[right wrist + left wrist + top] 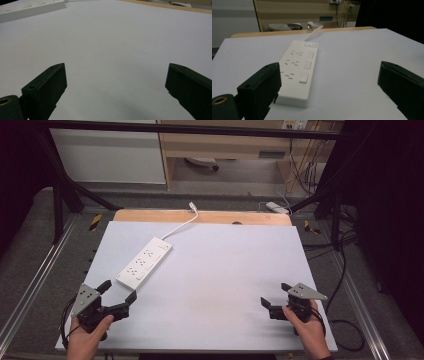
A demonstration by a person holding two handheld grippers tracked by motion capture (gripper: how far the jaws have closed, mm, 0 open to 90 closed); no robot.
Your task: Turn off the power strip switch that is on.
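White power strip (144,262) lay on the desk (225,285) just beyond the left gripper (118,293), both grippers' jaws spread wide, the right gripper (275,296) grasping nothing.

White power strip (144,262), pale grey table (225,285), black grippers' jaws.

A power strip (144,262) is laid aslant on the left half of the table (225,285), its cable (181,226) led off over the far edge. Just before its near end the left gripper (119,291) is held; the right gripper (274,295) is kept well apart, at the near right.
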